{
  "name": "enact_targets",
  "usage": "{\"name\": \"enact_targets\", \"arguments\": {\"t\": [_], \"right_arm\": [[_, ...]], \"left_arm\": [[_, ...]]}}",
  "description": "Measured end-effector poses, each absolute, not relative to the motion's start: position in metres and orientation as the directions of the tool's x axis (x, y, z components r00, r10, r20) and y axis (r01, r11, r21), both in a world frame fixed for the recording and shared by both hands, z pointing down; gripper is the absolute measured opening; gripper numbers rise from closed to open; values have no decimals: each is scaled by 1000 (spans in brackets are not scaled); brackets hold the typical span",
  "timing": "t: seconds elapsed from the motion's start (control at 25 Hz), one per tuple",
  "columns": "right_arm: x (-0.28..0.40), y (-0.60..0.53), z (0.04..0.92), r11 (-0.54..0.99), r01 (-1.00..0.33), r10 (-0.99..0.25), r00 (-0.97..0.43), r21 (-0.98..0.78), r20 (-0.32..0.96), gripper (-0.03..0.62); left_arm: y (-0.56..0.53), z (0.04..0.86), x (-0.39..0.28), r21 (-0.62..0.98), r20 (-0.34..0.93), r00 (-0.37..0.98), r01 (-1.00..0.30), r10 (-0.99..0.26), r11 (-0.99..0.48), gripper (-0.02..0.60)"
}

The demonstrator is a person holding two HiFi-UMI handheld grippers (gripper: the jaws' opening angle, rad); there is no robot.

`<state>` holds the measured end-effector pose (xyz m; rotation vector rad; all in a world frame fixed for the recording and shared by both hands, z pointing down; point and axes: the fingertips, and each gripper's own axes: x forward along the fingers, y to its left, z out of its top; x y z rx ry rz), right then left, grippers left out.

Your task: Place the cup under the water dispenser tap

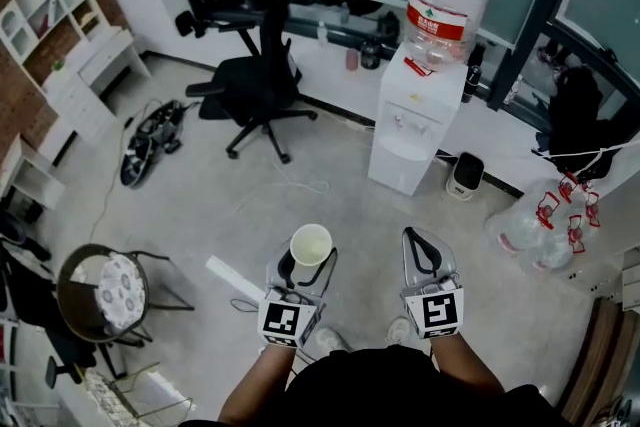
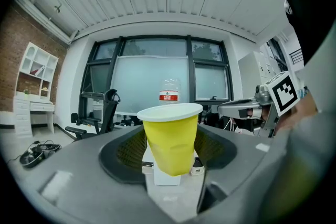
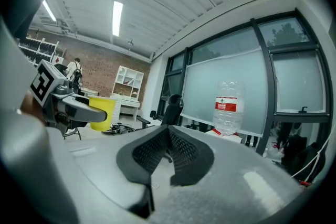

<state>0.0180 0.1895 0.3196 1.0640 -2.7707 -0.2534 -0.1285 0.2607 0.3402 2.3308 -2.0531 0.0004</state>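
Note:
A yellow paper cup (image 2: 171,136) stands upright between the jaws of my left gripper (image 1: 304,267), which is shut on its sides; from above its white rim (image 1: 311,244) shows. In the right gripper view the cup (image 3: 102,110) appears at the left. My right gripper (image 1: 425,255) is beside it to the right, its jaws closed together with nothing in them. The white water dispenser (image 1: 412,123), topped by a clear bottle with a red label (image 1: 445,3), stands ahead across the floor, well away from both grippers. Its taps (image 1: 403,123) face me.
A black office chair (image 1: 258,80) stands left of the dispenser. Empty water bottles (image 1: 543,225) lie at the right, a small black-and-white appliance (image 1: 464,175) beside the dispenser. A round stool (image 1: 103,290) and cables (image 1: 150,130) are at the left. A long desk (image 1: 340,25) runs along the windows.

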Motion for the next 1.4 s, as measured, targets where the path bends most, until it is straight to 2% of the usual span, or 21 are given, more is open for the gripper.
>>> {"name": "enact_targets", "arguments": {"t": [0.48,0.68,0.96,1.4], "right_arm": [[21,147,322,679,-703,-730,-676,213,97,3],[37,91,327,682,-704,-730,-674,196,118,3],[66,11,338,673,-717,-739,-658,181,143,3],[107,-74,365,659,-742,-751,-637,125,173,3]], "left_arm": [[201,339,-114,23,2,307,-952,-952,-306,285],[140,341,-97,55,135,302,-953,-944,-297,284],[48,358,-74,51,42,327,-944,-944,-325,287],[-43,380,-41,8,110,313,-949,-943,-314,279]]}}
